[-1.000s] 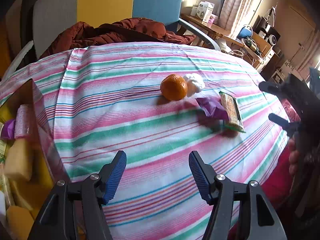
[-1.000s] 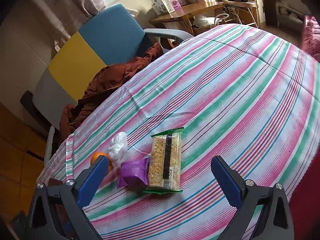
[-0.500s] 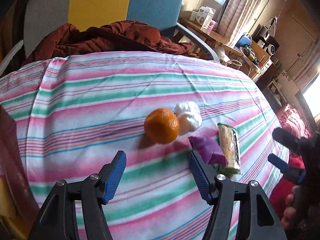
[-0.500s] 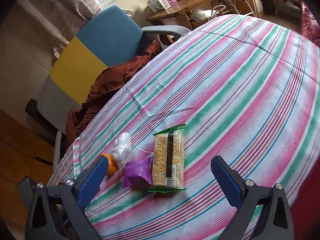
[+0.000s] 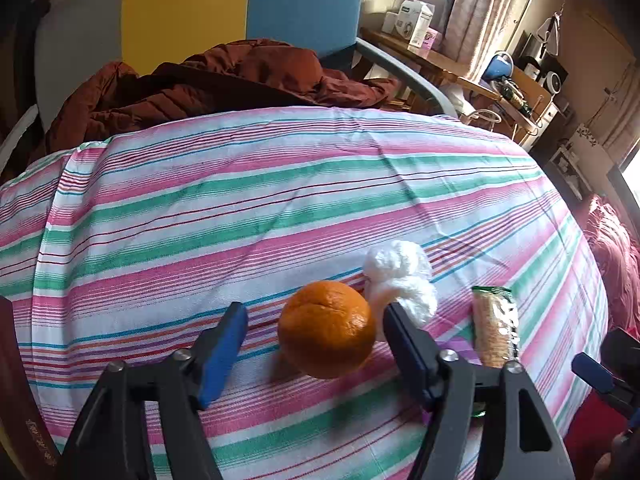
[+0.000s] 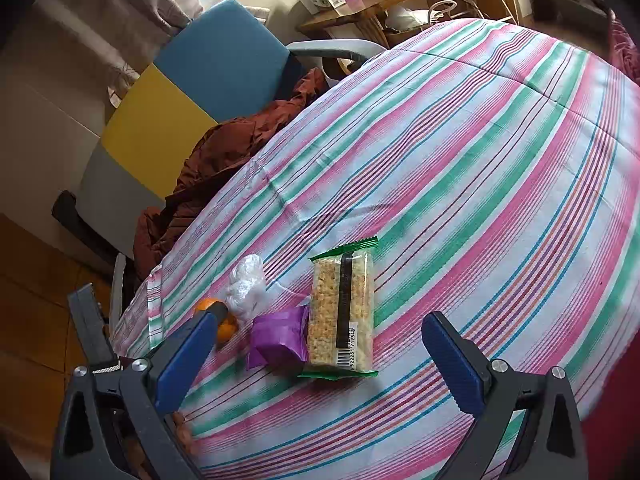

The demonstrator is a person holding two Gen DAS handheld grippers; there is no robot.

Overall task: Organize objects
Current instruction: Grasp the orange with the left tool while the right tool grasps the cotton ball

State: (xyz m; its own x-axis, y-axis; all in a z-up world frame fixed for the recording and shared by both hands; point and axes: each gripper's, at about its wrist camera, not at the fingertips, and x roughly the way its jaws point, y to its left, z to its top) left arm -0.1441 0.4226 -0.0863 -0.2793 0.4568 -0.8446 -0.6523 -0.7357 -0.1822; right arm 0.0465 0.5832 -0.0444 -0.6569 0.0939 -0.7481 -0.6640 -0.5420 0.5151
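Striped tablecloth [image 5: 200,208]; left claw [image 5: 316,344] wide around orange [image 5: 326,334]

Purple packet [image 5: 456,350] mostly hidden behind left gripper's finger [image 5: 412,354]; orange [image 6: 222,322] half hidden behind right gripper's finger [image 6: 184,360]; barcode digits illegible.

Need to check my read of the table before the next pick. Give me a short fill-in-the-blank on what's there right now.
1. The left gripper is open around the ____.
2. The right gripper is open and holds ____.
3. The purple packet lies between the white bundle and the ____ bar.
4. Everything rests on a ____ tablecloth.

Missing words: orange; nothing; cereal; striped
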